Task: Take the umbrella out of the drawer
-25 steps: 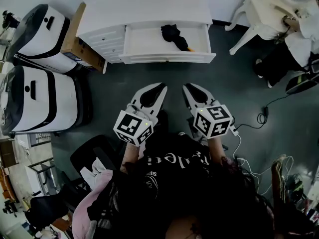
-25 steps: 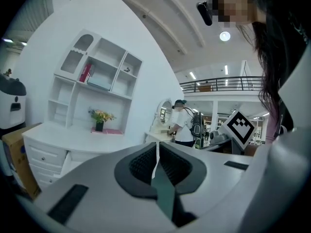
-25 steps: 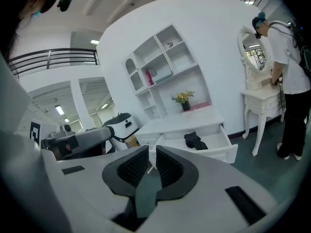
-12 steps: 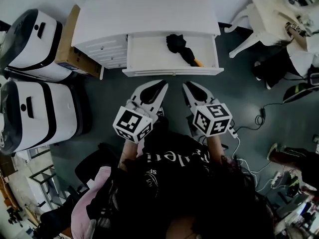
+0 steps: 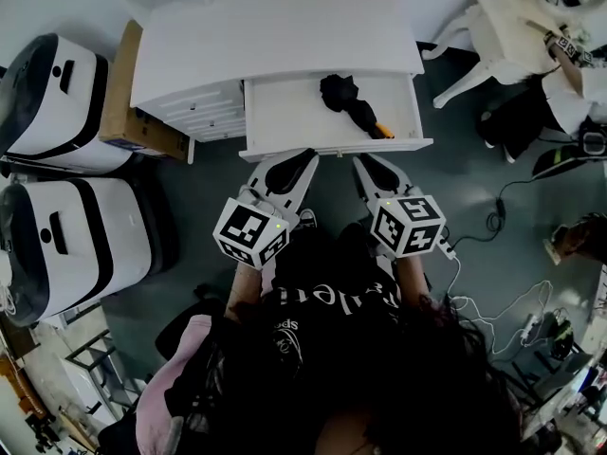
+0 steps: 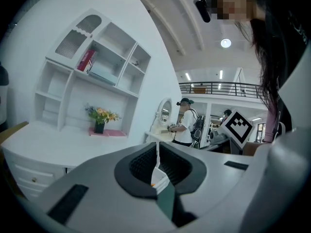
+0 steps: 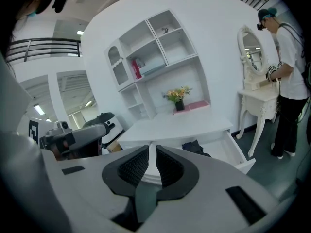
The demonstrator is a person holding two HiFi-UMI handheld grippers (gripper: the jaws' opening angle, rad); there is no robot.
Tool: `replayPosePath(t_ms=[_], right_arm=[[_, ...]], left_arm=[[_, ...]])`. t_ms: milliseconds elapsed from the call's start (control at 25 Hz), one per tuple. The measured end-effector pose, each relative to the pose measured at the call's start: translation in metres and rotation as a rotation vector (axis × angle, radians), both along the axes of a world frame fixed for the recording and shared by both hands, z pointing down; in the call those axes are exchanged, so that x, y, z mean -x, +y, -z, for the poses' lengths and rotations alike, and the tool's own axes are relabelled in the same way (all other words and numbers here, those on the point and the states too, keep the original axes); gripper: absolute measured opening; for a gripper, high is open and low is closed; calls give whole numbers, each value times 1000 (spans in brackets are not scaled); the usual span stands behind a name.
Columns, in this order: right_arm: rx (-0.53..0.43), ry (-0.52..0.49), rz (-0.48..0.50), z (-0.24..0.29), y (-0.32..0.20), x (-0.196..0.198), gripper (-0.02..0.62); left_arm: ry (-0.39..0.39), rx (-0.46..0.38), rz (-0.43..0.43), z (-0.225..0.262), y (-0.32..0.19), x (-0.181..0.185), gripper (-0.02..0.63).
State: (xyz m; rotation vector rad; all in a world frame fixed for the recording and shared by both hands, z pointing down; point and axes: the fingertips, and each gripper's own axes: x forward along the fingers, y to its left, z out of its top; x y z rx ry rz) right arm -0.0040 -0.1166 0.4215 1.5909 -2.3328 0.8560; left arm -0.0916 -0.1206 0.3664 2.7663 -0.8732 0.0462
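Observation:
A black folded umbrella point(image 5: 349, 100) with an orange handle tip lies in the open drawer point(image 5: 332, 146) of a white desk point(image 5: 275, 36). In the right gripper view the umbrella point(image 7: 196, 147) shows as a dark bundle inside the drawer point(image 7: 239, 155). My left gripper point(image 5: 305, 156) and right gripper point(image 5: 364, 162) are side by side at the drawer's front edge, short of the umbrella. Both point toward the desk. The left gripper point(image 6: 157, 148) and the right gripper point(image 7: 152, 150) each have their jaws together with nothing between them.
Two white-and-black cases point(image 5: 52, 83) point(image 5: 71, 240) and a cardboard box point(image 5: 123, 102) stand left of the desk. A white chair point(image 5: 484, 36) is at the upper right, with cables point(image 5: 493, 221) on the floor. A person point(image 7: 287, 76) stands at a vanity table to the right.
Both grippers have moved forward together from the open floor up to the drawer's front edge. Their jaws have stayed shut.

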Motion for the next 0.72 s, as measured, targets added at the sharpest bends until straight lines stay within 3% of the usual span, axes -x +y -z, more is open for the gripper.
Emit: replayPosePath(t_ms=[400,720], right_arm=[[29,18,-17,-14,-29,-24,74],[66,33,36,-32,-86,-51,74]], left_arm=[[-4,18,-32,-7,-30,-25,20],[-25,42,34,-18,-84,-44,20]])
